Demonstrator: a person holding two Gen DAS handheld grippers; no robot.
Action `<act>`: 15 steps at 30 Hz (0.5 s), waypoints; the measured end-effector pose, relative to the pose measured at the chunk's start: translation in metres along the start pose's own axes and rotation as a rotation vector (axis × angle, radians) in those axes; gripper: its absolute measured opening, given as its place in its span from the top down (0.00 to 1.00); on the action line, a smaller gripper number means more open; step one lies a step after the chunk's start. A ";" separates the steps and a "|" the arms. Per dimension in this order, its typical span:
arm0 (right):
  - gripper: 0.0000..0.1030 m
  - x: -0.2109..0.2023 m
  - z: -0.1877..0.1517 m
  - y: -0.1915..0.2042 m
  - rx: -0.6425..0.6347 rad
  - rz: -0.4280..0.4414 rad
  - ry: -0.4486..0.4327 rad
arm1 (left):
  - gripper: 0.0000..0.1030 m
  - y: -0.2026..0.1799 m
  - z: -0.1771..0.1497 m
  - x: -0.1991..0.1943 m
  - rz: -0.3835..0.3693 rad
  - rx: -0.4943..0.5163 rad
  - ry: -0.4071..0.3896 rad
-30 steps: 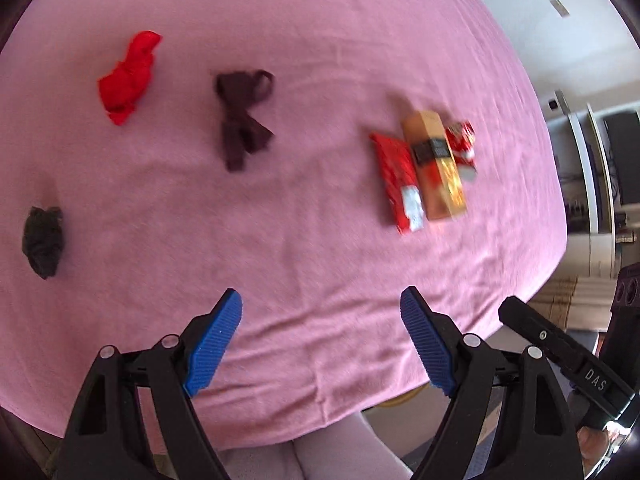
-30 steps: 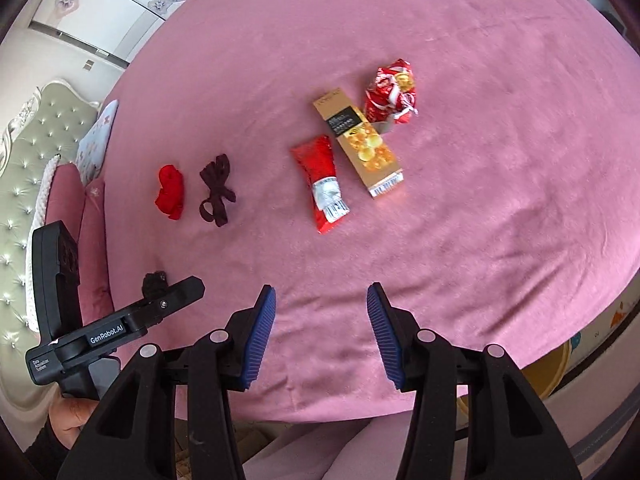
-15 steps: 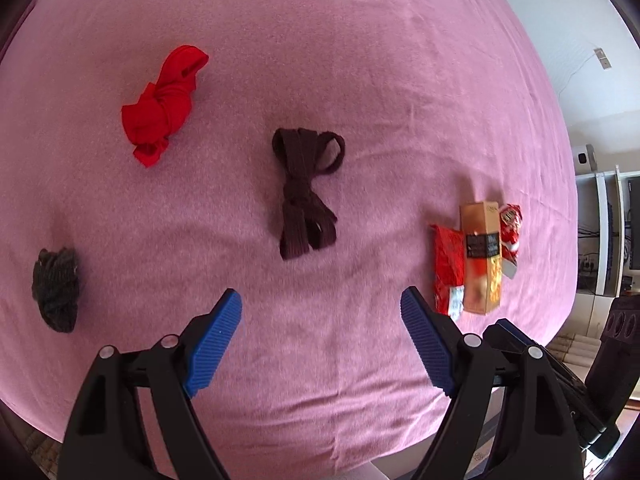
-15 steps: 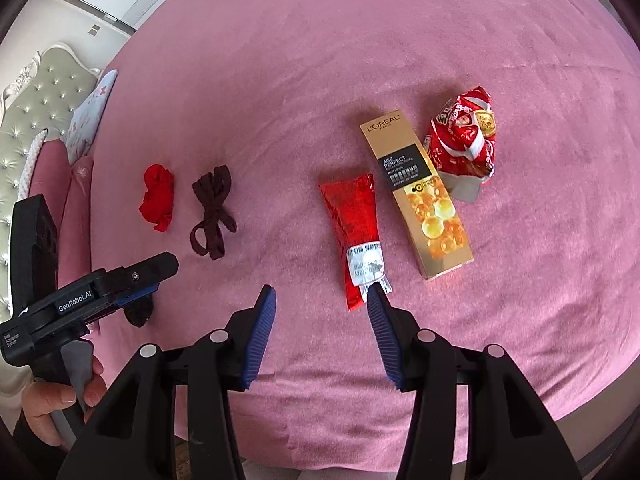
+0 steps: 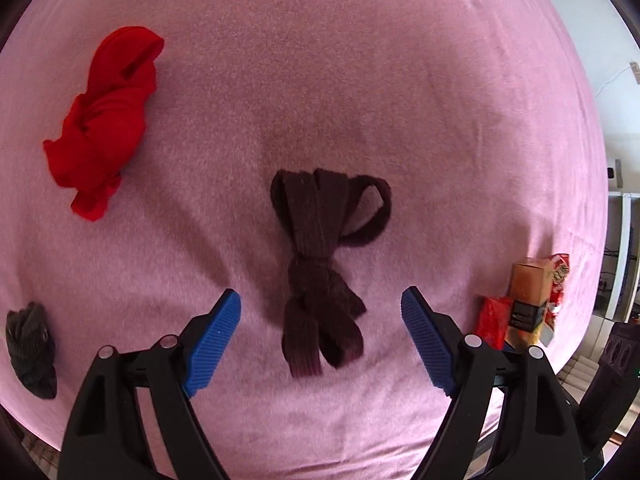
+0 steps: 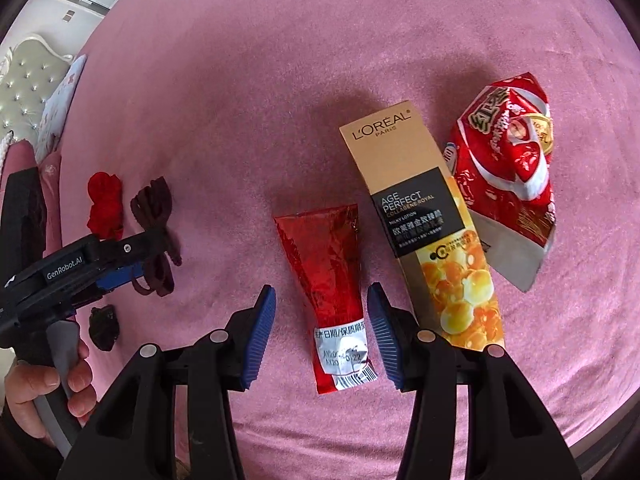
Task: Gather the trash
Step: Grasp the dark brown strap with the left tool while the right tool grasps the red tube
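L'Oréal box lettering in right view only

From your left wrist view, the gold cardboard box and red foil wrappers are small, blurred and partly behind your claw's finger. From your right, the dark brown knotted fabric strip is partly hidden by the left claw.

Right claw straddles red sachet; gold carton crowds its right finger; left side bare pink cover.
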State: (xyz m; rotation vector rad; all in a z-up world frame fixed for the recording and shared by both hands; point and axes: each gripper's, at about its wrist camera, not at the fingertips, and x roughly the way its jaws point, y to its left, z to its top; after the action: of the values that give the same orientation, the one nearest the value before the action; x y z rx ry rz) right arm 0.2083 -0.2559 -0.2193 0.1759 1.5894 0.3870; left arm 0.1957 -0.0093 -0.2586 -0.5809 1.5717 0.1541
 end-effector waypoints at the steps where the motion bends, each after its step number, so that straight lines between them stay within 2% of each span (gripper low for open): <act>1: 0.55 0.003 0.001 0.001 -0.004 -0.007 0.005 | 0.22 0.001 0.002 0.003 0.002 -0.004 0.004; 4: 0.58 0.009 0.002 0.003 -0.015 -0.027 0.012 | 0.26 0.003 0.007 0.011 0.016 -0.023 0.017; 8: 0.59 0.016 0.006 0.011 -0.034 -0.060 0.031 | 0.43 0.004 0.004 0.010 0.069 -0.052 0.004; 10: 0.64 0.017 0.007 0.014 -0.046 -0.081 0.034 | 0.48 0.005 0.002 0.009 0.086 -0.054 -0.002; 13: 0.67 0.017 0.009 0.012 -0.020 -0.065 0.028 | 0.65 0.012 0.000 0.006 0.081 -0.064 -0.002; 14: 0.68 0.016 0.009 0.010 -0.017 -0.062 0.026 | 0.75 0.016 -0.001 0.004 0.057 -0.075 0.002; 15: 0.68 0.014 0.008 0.010 -0.016 -0.056 0.020 | 0.79 0.020 -0.002 0.003 0.036 -0.081 0.006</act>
State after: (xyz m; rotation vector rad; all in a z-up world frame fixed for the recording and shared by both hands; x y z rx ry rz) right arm 0.2141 -0.2408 -0.2290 0.1154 1.6068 0.3591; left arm 0.1850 0.0062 -0.2663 -0.6170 1.5876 0.2440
